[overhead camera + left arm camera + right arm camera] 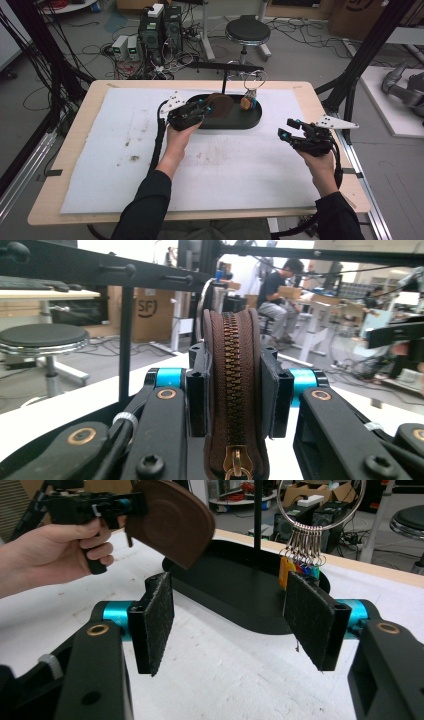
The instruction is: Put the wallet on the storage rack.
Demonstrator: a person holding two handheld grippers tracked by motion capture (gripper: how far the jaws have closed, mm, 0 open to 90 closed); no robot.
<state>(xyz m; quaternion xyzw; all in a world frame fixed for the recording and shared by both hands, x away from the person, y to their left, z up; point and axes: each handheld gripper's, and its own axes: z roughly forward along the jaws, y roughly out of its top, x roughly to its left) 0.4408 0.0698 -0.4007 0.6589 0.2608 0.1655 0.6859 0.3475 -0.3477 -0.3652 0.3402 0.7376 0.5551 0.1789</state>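
step: left gripper (192,114) clamps round brown leather zip pouch (218,105) above black oval tray (252,119) at 12 o'clock | right gripper (295,134) wide open, empty, 3 o'clock | next: likely hang it on the stand, judged

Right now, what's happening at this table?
A person works with a handheld gripper in each hand. The left gripper is shut on a brown zippered pouch, clamped across its zipper edge and held above the black oval tray. A stand on the tray carries a metal ring of keys with coloured tags. The right gripper is open with nothing between its jaws, off to the tray's right over the white mat.
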